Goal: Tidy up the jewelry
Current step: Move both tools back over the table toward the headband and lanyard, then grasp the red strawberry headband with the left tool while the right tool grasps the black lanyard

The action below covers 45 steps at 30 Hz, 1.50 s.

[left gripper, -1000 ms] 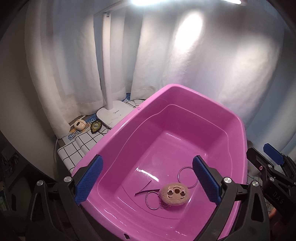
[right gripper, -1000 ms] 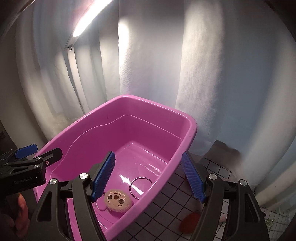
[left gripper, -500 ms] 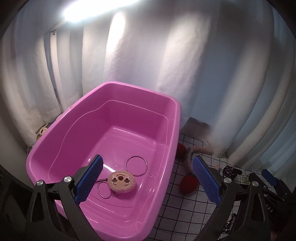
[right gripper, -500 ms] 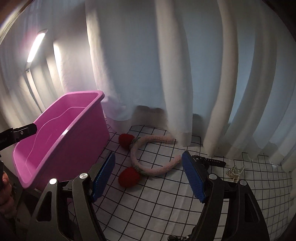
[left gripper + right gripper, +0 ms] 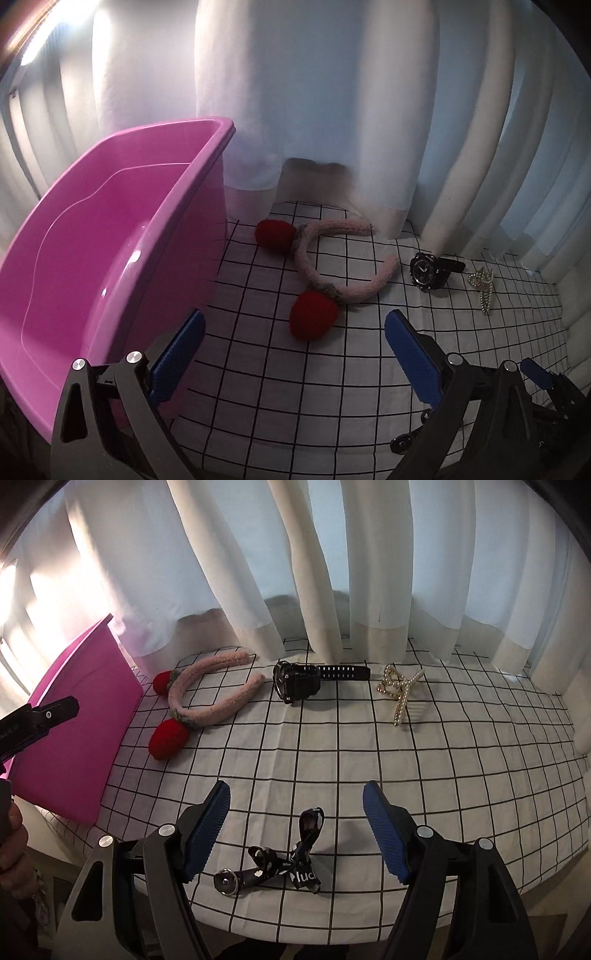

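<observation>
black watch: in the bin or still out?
Out. The black watch lies on the checked cloth, between the pink headband and pearl hair clip, apart from the pink bin.

Dim, bluish; lamp glare upper left; fisheye-bent edges, dark corners.

White curtains (image 5: 303,572) hang ahead of me, their hems brushing the black-gridded white cloth (image 5: 424,775) covering my tabletop (image 5: 44,823).

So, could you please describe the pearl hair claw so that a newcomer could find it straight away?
Start at the pink tub on the left of the checked cloth and follow the row along the curtain: fuzzy headband, black watch, then the pearl hair claw furthest right. It is the only pale, beaded piece, with crossed prongs.
</observation>
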Motion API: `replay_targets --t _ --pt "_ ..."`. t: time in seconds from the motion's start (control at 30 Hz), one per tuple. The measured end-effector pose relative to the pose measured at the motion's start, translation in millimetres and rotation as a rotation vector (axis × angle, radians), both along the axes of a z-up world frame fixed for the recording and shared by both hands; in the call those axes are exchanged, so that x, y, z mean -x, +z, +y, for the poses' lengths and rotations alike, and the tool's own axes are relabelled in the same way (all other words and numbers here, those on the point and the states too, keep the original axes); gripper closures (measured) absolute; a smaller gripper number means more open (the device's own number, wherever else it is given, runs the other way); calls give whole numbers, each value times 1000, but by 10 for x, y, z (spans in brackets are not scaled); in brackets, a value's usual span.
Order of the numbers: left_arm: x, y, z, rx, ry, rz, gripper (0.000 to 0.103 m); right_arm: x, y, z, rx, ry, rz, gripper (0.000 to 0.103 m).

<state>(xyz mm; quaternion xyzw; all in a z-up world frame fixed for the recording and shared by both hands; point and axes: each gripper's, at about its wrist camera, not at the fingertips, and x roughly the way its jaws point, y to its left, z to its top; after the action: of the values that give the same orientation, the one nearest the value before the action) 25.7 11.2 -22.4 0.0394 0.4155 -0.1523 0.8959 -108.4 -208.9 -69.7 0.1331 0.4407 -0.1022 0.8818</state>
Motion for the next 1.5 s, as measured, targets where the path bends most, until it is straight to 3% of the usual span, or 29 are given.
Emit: replay_targets --t 0.17,0.53,1.07,1.1,1.13,1.27,1.3,1.33,1.43,1.5 --pt "-75 -304 -125 15 -33 86 7 54 -309 81 -34 5 50 32" --pt "-371 -899 -399 -62 -54 118 7 -46 -854 249 -37 20 152 32" --pt "-742 -1337 -537 -105 -14 168 9 -59 -992 383 57 14 164 32" --pt "-751 -1360 -543 -103 -17 174 15 -53 -992 386 61 14 163 32" --pt "-755 -1385 -554 -105 -23 181 27 -51 -993 389 65 17 162 32" --pt "-720 -1389 -571 -98 -43 172 40 -44 -994 410 76 25 157 36" --pt "-718 -1386 -575 -98 -47 168 49 -39 -995 419 77 28 153 38" --pt "-706 -1378 -574 -94 -52 167 57 -37 -990 427 78 32 149 47" --pt "-658 -1369 -555 -83 -59 172 61 -40 -972 443 83 41 144 72" --pt "-616 -1360 -527 -71 -62 173 63 -47 -968 439 71 44 141 79"
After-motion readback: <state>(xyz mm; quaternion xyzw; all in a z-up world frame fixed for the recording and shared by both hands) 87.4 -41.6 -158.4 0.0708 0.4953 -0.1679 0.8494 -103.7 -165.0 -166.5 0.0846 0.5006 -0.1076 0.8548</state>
